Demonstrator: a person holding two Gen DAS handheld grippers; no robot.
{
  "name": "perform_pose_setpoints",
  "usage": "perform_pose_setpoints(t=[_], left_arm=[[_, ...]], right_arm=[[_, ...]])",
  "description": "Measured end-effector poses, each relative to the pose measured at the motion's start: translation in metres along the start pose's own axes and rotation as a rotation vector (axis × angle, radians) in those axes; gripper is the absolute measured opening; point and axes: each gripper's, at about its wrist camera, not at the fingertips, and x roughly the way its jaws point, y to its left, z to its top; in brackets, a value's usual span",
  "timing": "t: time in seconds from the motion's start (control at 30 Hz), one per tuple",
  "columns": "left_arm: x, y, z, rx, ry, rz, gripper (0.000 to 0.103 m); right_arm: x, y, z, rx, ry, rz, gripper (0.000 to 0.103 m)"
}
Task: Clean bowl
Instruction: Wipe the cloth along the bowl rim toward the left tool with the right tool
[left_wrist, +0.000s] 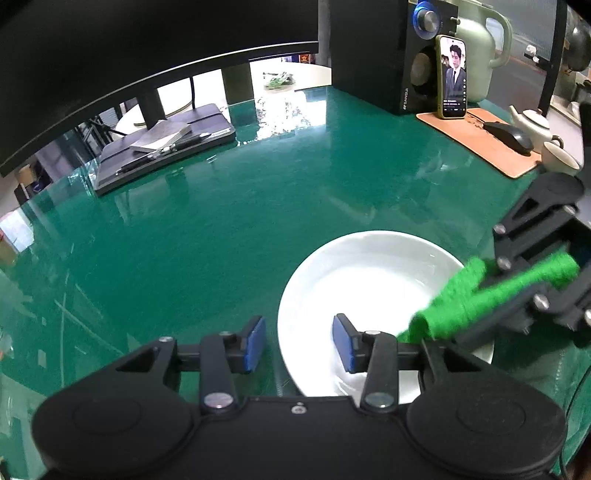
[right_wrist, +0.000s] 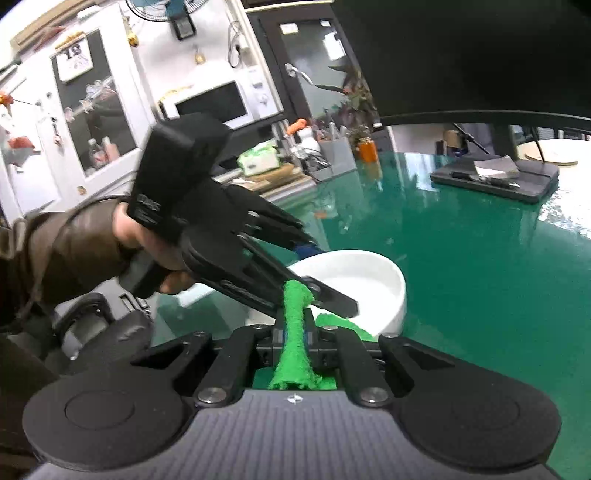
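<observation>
White bowl (left_wrist: 369, 291) sits on the green glass-topped table (left_wrist: 207, 236), at about 5 o'clock in the left wrist view and near centre in the right wrist view (right_wrist: 369, 273). Left gripper (left_wrist: 299, 341) straddles the bowl's near-left rim – one blue pad (left_wrist: 255, 343) outside, the other inside, jaws parted and not pressing on the rim. Right gripper (right_wrist: 293, 338) is clenched on a green cloth (right_wrist: 293, 332); the cloth reaches into the bowl from 3 o'clock (left_wrist: 461, 299). A hand (right_wrist: 147, 240) in a brown sleeve holds the left gripper's handle. Outward – monitor stand base (left_wrist: 166, 147) at 10 o'clock, speaker (left_wrist: 384, 55), phone (left_wrist: 452, 77) and mouse (left_wrist: 511, 136) at 1 o'clock.
</observation>
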Motion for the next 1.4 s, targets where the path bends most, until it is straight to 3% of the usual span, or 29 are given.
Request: perform_pose_setpoints(t=[0.07, 0.17, 0.37, 0.5, 0.6, 0.67, 0.87, 0.93, 1.03, 1.1, 1.2, 1.4], left_arm=[[-0.003, -0.002, -0.003, -0.004, 0.002, -0.016, 0.041], [-0.005, -0.009, -0.005, 0.007, 0.000, -0.026, 0.040], [-0.003, -0.009, -0.002, -0.015, -0.009, 0.000, 0.040], [-0.001, -0.010, -0.002, -0.023, -0.010, -0.008, 0.041], [-0.002, -0.011, -0.003, -0.011, -0.008, -0.018, 0.041], [-0.002, -0.014, -0.003, -0.005, -0.010, -0.025, 0.042], [-0.001, -0.016, -0.003, 0.004, -0.015, -0.010, 0.043], [-0.001, -0.016, -0.003, 0.011, -0.018, -0.006, 0.043], [-0.001, -0.016, -0.003, 0.011, -0.020, -0.007, 0.043], [-0.001, -0.021, -0.004, 0.008, -0.021, -0.009, 0.043], [-0.001, -0.021, -0.004, 0.010, -0.020, -0.008, 0.044], [-0.002, -0.019, -0.005, 0.005, -0.023, -0.020, 0.044]], right_arm=[[-0.002, -0.004, 0.002, -0.006, -0.032, -0.087, 0.003], [-0.005, -0.005, 0.002, 0.002, -0.052, -0.148, 0.007], [-0.010, 0.015, -0.001, -0.066, 0.000, 0.037, 0.007], [-0.008, 0.002, -0.001, -0.014, 0.032, 0.040, 0.006], [-0.009, -0.007, 0.001, 0.005, -0.006, -0.076, 0.002], [-0.012, -0.013, 0.002, 0.032, -0.023, -0.095, 0.004], [-0.013, -0.007, -0.003, -0.019, 0.049, 0.137, 0.010], [-0.012, -0.003, -0.002, -0.037, 0.051, 0.124, 0.005], [-0.015, -0.014, 0.003, 0.015, 0.009, -0.006, 0.004], [-0.016, -0.021, 0.005, 0.056, -0.010, -0.035, 0.004], [-0.013, -0.011, 0.002, 0.007, 0.018, 0.038, 0.011], [-0.014, -0.004, -0.003, -0.014, 0.025, 0.066, 0.003]])
